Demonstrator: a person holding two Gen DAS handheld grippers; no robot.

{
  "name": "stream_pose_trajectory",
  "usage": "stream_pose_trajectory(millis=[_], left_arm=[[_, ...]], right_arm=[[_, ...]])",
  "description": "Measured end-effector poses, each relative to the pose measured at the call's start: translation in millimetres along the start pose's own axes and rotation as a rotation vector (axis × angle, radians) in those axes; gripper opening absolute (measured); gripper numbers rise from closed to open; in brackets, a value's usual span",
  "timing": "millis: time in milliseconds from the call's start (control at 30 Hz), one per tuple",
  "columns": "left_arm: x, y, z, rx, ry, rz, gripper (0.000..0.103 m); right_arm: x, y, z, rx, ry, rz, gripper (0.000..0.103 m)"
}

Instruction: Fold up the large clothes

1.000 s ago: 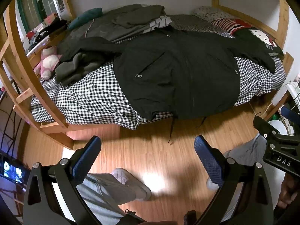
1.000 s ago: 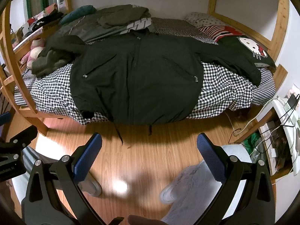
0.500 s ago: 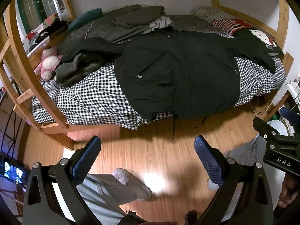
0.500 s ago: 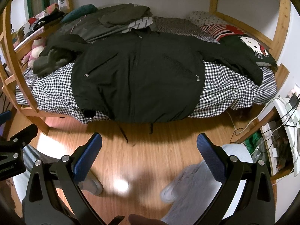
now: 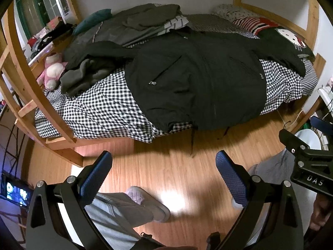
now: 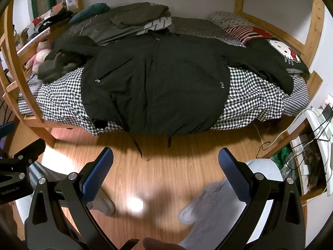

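A large black zip jacket (image 5: 199,79) (image 6: 154,79) lies spread face up across the checked bed, its hem hanging over the near edge with drawstrings dangling. One sleeve runs left toward a grey fleece heap, the other right toward a dark cat-print cushion. My left gripper (image 5: 164,166) is open over the wooden floor, well short of the bed, with nothing between its blue pads. My right gripper (image 6: 166,164) is also open and empty above the floor, facing the jacket's hem.
The black-and-white checked bedspread (image 5: 104,108) covers a wooden bunk frame with a ladder post (image 5: 31,95) at left. Grey clothes (image 6: 133,16) are piled at the back. A person's legs and shoes (image 5: 145,206) stand on the floor. Cables and a shelf (image 6: 308,145) sit at right.
Both views have drifted very slightly; the bed and jacket sit a touch lower in the right wrist view. The grippers stay open and the jacket has not moved.
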State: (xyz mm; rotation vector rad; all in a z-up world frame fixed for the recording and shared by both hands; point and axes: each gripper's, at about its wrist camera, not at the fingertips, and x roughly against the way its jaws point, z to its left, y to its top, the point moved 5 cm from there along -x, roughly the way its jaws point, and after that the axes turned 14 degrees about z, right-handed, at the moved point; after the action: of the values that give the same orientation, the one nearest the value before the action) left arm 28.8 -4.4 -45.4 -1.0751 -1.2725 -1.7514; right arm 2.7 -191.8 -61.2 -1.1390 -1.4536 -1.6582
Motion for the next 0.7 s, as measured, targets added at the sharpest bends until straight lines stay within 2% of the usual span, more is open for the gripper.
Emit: stream_pose_trajectory(millis=[700], left_arm=[[-6.1, 5.1, 6.5, 0.016, -0.003, 0.007, 0.097]], right_arm=[[-7.0, -0.5, 3.0, 0.012, -0.002, 0.025, 0.1]])
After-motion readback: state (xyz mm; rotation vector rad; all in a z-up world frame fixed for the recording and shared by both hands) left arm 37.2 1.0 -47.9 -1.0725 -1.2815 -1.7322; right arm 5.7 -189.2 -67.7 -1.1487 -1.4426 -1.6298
